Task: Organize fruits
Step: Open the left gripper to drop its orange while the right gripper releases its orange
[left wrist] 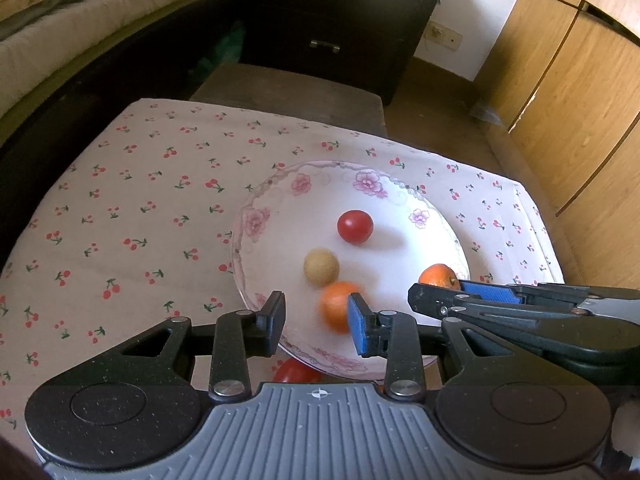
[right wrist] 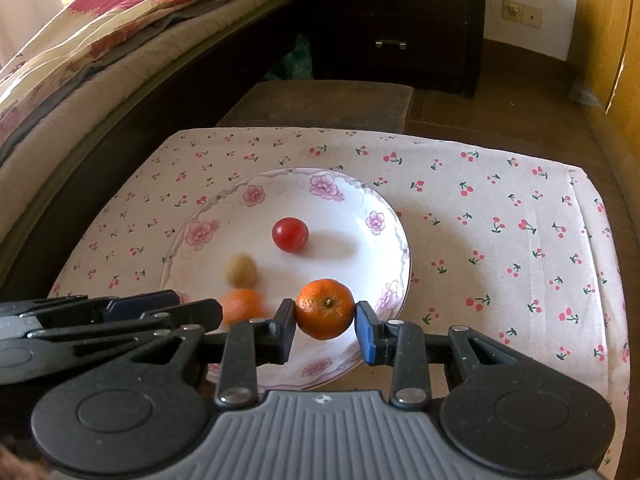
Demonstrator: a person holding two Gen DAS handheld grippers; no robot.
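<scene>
2 grippers over a floral plate (right wrist: 394, 236) of fruit

The right gripper (right wrist: 325, 322) brackets a mandarin (right wrist: 325, 309): left finger touching, right pad just apart, grip uncertain. The left gripper (left wrist: 316, 324) hangs wide open, holding nothing, above a blurred orange fruit (left wrist: 336, 306) beside a tan ball (left wrist: 321, 267) and a red tomato (left wrist: 355, 226). No readable writing.
</scene>
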